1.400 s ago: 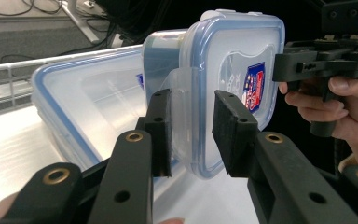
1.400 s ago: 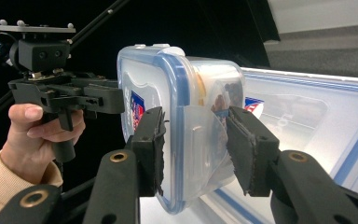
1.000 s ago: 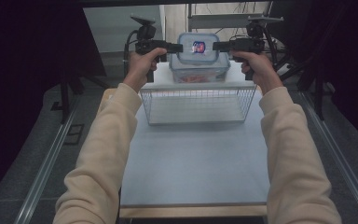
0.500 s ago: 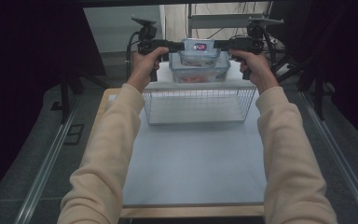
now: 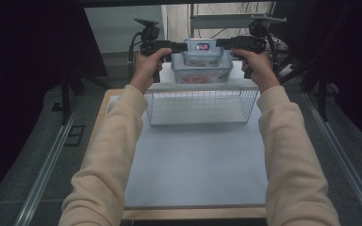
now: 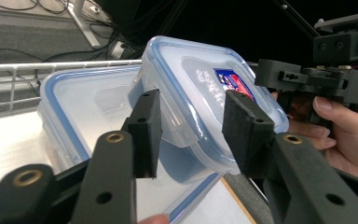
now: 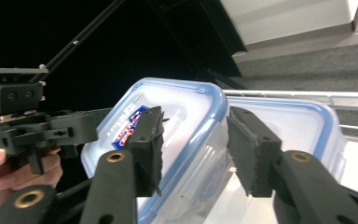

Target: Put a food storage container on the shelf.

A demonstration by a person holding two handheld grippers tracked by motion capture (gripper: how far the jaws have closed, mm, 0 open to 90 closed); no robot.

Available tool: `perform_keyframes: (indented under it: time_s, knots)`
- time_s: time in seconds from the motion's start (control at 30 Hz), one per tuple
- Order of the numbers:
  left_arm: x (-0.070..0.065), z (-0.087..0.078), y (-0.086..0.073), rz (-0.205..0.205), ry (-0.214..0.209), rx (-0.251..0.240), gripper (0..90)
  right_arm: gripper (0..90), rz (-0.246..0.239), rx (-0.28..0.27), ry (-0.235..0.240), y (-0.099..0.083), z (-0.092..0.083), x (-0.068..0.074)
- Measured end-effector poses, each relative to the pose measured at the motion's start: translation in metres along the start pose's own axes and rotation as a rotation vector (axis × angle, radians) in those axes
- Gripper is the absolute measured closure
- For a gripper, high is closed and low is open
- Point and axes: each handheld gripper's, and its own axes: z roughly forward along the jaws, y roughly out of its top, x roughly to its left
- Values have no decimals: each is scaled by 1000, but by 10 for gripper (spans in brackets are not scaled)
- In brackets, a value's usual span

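Two grippers, left (image 5: 181, 46) and right (image 5: 220, 44), fingers clamped on opposite ends of small blue-rimmed clear plastic lidded box (image 5: 202, 46) above larger lidded box (image 5: 201, 70) at desk's far edge; uneven squeeze could drop it.

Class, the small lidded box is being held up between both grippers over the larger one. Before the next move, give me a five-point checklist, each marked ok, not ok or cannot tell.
1. Left gripper has the small box between its pads: ok, one pad sits on each side of the box's end.
2. Right gripper does likewise at the opposite end: ok.
3. Small box's lid closed: ok, the blue-rimmed lid sits flat.
4. Small box clear of the large box beneath: cannot tell; in the gripper views they overlap.
5. Wire basket free to receive something: ok, it looks empty.
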Motion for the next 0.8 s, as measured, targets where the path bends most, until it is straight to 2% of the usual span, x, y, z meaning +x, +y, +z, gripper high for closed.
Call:
perform_keyframes:
  time_s: [0.13, 0.2, 0.27, 0.33, 0.4, 0.43, 0.53, 0.6, 0.73, 0.8]
  knots:
    - [2, -9, -3, 20, 21, -42, 496, 491, -81, -48, -78, -1, -11, 6]
    - [1, -15, -6, 41, 34, -61, 458, 490, -126, -67, -95, -3, -22, 11]
    - [-1, -20, -9, 56, 34, -66, 427, 490, -154, -67, -106, -6, -29, 14]
    - [-5, -27, -16, 93, 55, -63, 404, 491, -187, -44, -115, -13, -37, 19]
    - [-8, -33, -21, 112, 49, -64, 398, 501, -204, -30, -114, -20, -42, 21]
    - [-12, -37, -27, 135, 59, -63, 392, 508, -209, -24, -114, -23, -44, 23]
    - [-19, -44, -37, 169, 77, -55, 397, 561, -248, 2, -127, -36, -48, 28]
    - [-24, -49, -45, 201, 86, -47, 403, 627, -272, 12, -132, -45, -48, 34]
    - [-31, -54, -55, 222, 82, -35, 402, 787, -334, 27, -134, -58, -45, 44]
    - [-33, -54, -58, 226, 76, -31, 402, 834, -351, 39, -131, -62, -41, 48]
